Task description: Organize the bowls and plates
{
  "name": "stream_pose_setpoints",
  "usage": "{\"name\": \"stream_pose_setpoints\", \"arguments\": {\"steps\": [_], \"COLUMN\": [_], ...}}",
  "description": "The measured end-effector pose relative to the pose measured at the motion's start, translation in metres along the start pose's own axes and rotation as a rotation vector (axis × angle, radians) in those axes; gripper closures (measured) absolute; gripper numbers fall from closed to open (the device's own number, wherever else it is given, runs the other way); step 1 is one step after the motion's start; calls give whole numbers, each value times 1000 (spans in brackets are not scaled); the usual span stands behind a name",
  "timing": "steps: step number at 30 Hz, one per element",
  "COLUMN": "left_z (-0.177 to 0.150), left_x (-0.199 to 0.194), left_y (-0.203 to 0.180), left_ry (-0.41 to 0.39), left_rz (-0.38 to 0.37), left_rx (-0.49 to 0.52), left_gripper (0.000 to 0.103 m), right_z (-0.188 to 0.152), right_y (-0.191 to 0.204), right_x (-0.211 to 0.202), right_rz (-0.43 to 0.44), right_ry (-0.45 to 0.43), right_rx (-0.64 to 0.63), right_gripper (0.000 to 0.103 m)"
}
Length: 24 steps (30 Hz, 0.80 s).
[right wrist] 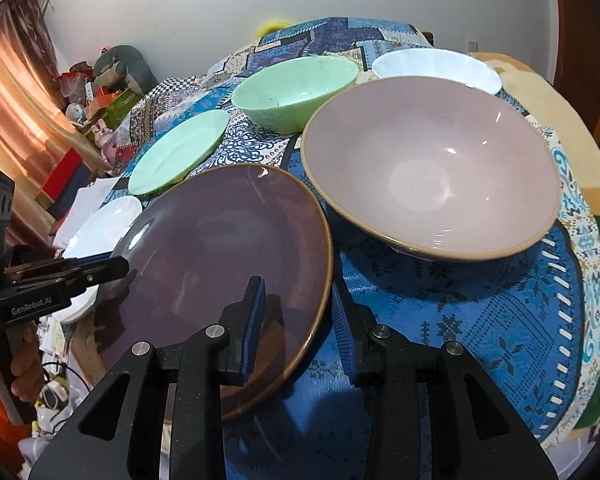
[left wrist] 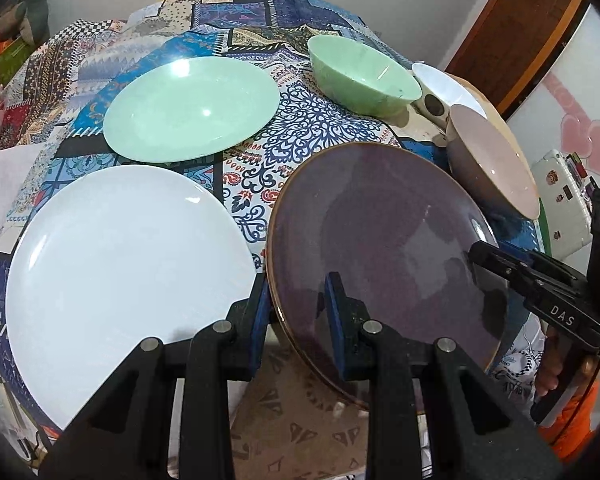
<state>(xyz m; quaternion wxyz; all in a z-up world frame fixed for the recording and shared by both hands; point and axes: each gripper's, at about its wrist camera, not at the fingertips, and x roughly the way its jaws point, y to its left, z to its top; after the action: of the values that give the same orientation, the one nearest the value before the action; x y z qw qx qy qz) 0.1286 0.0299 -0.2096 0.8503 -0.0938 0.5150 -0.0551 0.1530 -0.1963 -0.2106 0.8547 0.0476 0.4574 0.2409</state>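
Both grippers' fingers (left wrist: 260,312) straddle opposite rims of the purple plate (left wrist: 380,240); grip firmness unclear.

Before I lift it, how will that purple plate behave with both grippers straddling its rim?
The purple plate looks like glazed ceramic, so probably rigid and fairly heavy for its size. Its glossy surface reflects light, so the left gripper and right gripper, both open around the rim, may slip unless they close firmly. It overhangs the table edge, so pushing could tip it; likely breakable.

Purple plate (left wrist: 380,236); green bowl (right wrist: 296,92); blue patterned tablecloth (right wrist: 480,300).
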Motion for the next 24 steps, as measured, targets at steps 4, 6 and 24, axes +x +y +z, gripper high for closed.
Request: {"name": "stream_pose_setpoints", "arguments": {"steps": [4,6,24], "left_z": [-4,-7,-22], "left_x": [-9,-15,-96], "left_y": [-1,0,47], "left_ry": [-18,-28,-225], "left_rz": [12,13,125], "left_rx": [12,9,-76], "left_gripper": [73,71,43], "right_z": [-1,-1,30], "right_y": [0,2,67], "right_x": [-6,-12,-17], "right_rz": [-14,-19,26], "right_ry": [-7,-17,-103], "right_rx": [2,-2,-152], "right_gripper": [71,71,52]}}
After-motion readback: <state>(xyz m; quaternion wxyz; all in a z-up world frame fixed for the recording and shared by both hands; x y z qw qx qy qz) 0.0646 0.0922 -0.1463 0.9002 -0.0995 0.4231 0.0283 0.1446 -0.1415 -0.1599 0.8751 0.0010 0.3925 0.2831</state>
